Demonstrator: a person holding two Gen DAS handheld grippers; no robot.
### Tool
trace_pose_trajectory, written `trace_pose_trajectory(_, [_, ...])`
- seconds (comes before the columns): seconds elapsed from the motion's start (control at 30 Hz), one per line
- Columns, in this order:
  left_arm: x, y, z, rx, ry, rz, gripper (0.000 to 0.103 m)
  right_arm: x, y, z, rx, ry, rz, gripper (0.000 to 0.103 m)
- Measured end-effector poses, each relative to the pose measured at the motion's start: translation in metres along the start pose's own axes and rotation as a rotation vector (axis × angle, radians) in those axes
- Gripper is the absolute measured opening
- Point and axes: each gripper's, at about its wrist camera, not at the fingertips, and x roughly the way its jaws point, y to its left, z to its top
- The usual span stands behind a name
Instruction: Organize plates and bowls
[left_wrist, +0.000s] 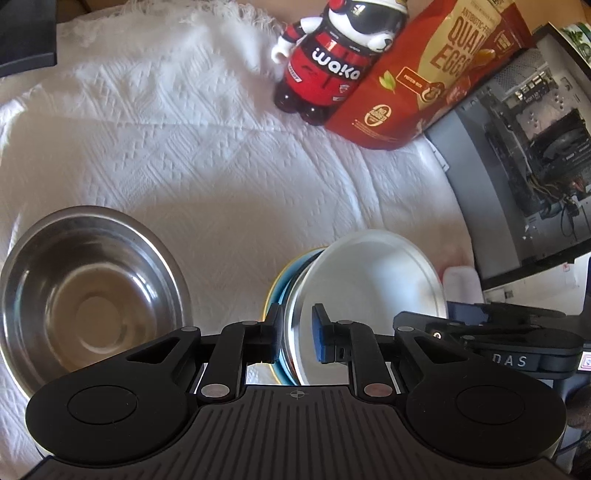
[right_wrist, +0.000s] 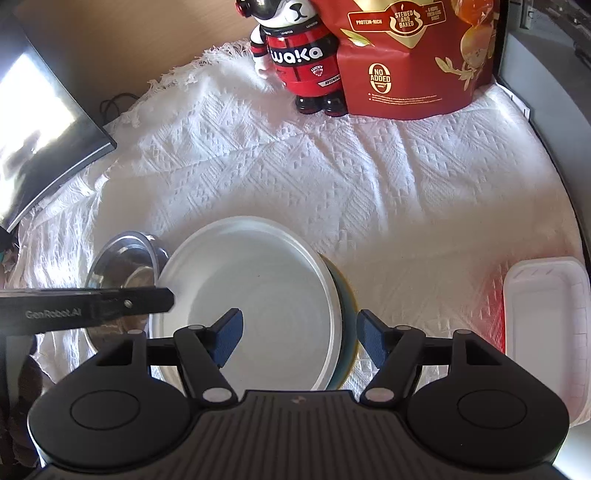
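Note:
A white plate (left_wrist: 365, 284) rests tilted on a blue bowl with a yellow rim (left_wrist: 286, 273) on the white cloth. My left gripper (left_wrist: 297, 332) is shut on the white plate's near rim, one finger on each side. A steel bowl (left_wrist: 88, 295) stands empty to its left. In the right wrist view the white plate (right_wrist: 258, 295) leans over the blue bowl (right_wrist: 347, 306). My right gripper (right_wrist: 299, 332) is open, its jaws astride the rims of plate and bowl. The steel bowl (right_wrist: 125, 258) shows behind the left gripper's finger (right_wrist: 147, 299).
A red and black toy bottle (left_wrist: 332, 62) and a red egg pouch (left_wrist: 424, 74) stand at the back. A computer case (left_wrist: 524, 166) stands to the right. A white plastic tray (right_wrist: 546, 332) lies at the right. A dark monitor (right_wrist: 37, 147) stands at the left.

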Motion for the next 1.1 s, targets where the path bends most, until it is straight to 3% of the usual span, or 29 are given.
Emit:
trace_pose_trajectory(0.47, [0.003,-0.006,-0.011,0.071,-0.036,0.091,0.019,0.003,-0.003,0.002,-0.035,-0.047,-0.069,0.072])
trace_pose_trajectory(0.6, [0.0,0.001,-0.016,0.048,-0.061,0.056,0.018,0.001,-0.004,-0.006,-0.023,-0.066,-0.086,0.073])
trace_pose_trajectory(0.77, [-0.011,0.013,-0.023,-0.006,-0.114,-0.037,0.019,-0.013,-0.002,-0.022,0.001,-0.152,-0.099,0.076])
trace_pose_trajectory(0.93, [-0.026,0.021,-0.026,-0.027,-0.169,-0.066,0.019,-0.026,-0.002,-0.035,0.05,-0.223,-0.096,0.079])
trace_pose_trajectory(1.1, [-0.042,0.025,-0.033,-0.061,-0.223,-0.119,0.019,-0.026,-0.002,-0.038,0.054,-0.231,-0.104,0.082])
